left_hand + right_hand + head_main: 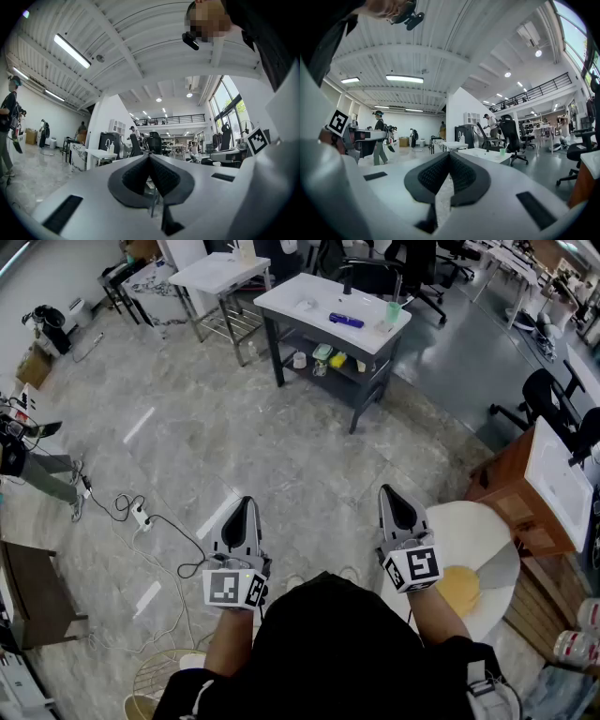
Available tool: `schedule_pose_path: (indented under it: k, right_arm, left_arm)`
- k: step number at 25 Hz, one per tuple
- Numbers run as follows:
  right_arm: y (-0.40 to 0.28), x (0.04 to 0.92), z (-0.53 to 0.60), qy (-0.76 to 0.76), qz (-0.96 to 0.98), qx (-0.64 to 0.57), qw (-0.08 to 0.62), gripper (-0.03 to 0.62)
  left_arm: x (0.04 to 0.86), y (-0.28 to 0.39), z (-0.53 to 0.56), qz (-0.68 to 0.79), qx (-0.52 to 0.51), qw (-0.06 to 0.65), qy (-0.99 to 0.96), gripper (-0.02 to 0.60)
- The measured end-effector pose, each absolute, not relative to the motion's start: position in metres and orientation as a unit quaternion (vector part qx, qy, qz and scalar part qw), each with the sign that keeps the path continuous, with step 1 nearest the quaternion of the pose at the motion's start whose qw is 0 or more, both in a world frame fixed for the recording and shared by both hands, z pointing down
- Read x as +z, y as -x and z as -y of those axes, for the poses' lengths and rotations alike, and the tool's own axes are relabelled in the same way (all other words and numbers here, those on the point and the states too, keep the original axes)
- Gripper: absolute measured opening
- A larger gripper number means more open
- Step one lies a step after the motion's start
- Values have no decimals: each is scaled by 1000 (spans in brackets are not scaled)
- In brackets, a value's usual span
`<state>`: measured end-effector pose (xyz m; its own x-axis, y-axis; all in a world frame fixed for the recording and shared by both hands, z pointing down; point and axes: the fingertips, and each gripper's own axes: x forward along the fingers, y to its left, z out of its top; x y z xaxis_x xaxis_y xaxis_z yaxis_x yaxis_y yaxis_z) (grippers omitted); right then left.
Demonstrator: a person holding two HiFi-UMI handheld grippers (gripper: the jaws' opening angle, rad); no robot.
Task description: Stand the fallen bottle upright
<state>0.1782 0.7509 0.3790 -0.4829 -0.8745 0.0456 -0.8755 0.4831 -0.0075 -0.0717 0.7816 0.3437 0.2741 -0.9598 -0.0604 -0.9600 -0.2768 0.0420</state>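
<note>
Tongs both closed, empty: left tongs [247, 503], right tongs [389, 492]; blue bottle [346, 321] lying distant, details unclear.

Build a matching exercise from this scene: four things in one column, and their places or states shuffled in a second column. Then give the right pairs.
Things
1. dark blue plastic bottle
2. pale green translucent cup
3. left gripper
4. white power strip

Places or states
A. jaws shut, nothing between them
B. on the grey marbled floor, cable attached
C. standing upright at the right end of the white tabletop
D. lying on its side on the white tabletop

Pairs: 1-D, 2-C, 3-A, 4-B
</note>
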Motion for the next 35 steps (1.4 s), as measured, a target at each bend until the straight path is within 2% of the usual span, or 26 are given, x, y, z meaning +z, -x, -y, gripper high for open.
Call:
schedule_pose_path:
  k: [21,22,23,24,25,35]
  right_arm:
    - [-175,375,-767,-508,861,27,-8,32]
    - [-175,373,-767,-508,861,30,-17,35]
    - [-172,372,-767,-505,862,36,-25,72]
    - [-168,372,-767,-501,864,42,-28,228]
    - [-164,373,-766,-499,865,45,-26,302]
    - [-147,373,-772,-518,854,43,-11,305]
  left_arm:
    - [356,68,-790,-579,39,-30,814,20]
    - [357,70,-789,-582,39,-34,811,53]
    - [359,74,-787,-586,38,-39,808,228]
    - [361,78,-786,-590,36,-46,805,326]
    - [363,81,-785,-593,35,-51,803,327]
    - [361,106,-791,-582,41,-55,810,327]
